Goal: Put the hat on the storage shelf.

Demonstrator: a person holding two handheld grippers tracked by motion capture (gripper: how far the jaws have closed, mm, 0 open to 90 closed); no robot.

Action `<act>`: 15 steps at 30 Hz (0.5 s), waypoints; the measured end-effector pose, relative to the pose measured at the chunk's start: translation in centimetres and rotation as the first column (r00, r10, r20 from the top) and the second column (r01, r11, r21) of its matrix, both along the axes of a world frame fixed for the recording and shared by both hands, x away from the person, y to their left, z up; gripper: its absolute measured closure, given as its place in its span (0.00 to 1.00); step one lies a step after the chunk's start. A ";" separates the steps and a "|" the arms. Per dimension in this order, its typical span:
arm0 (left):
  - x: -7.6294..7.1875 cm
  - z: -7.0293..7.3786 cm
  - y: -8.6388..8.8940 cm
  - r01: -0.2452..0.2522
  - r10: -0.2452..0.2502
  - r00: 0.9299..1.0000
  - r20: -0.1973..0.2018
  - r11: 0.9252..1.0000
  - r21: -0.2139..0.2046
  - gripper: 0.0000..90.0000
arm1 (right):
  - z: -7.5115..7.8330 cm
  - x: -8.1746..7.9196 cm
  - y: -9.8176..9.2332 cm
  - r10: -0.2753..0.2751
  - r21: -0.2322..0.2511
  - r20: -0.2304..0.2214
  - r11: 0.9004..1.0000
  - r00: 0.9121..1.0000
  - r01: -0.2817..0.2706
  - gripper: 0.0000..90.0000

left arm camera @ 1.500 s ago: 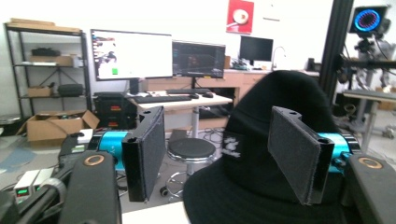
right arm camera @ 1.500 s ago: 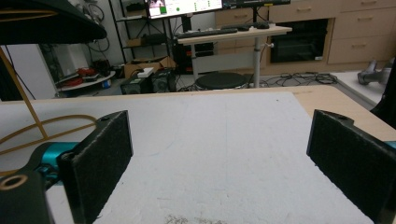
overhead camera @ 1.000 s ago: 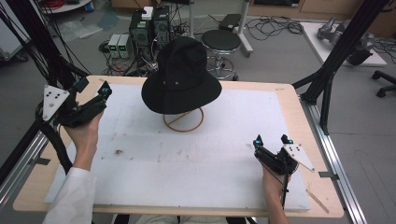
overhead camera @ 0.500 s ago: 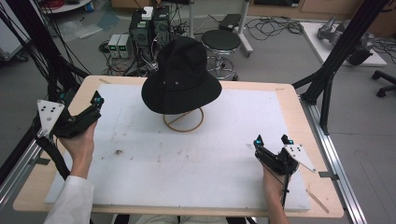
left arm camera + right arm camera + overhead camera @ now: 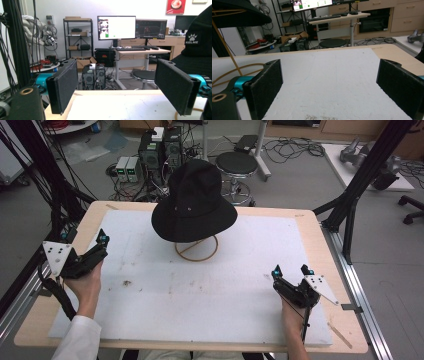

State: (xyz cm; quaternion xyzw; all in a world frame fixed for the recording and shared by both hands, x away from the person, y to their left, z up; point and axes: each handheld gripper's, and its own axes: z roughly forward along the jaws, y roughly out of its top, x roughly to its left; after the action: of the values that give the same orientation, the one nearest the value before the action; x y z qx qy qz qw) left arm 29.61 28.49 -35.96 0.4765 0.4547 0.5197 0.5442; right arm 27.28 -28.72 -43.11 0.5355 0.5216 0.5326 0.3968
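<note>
Near the table's left edge, the left gripper hovered with nothing between its jaws, which had just been opening and stood wide apart. At the middle of the far edge, a black bucket hat sat on a wire stand on the white mat. Toward the near right corner, the right gripper rested low on the mat, its jaws spread wide and empty.

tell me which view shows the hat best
The high view: the whole black hat shows there, crown and brim, sitting on its wire stand. The left gripper view catches just its side with a logo patch; the right gripper view just the brim's underside.
</note>
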 end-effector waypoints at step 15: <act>-1.0 -2.2 0.9 -0.016 0.014 0.998 -0.053 1.000 -0.027 0.21 | -0.1 0.0 0.0 0.001 0.000 -0.005 1.000 1.000 -0.001 0.07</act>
State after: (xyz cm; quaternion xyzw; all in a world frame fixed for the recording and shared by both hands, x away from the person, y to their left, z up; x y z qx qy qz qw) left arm 28.62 29.43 -38.15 0.4793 0.4796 0.5046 0.5345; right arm 27.23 -28.69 -43.20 0.5365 0.5231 0.5315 0.3950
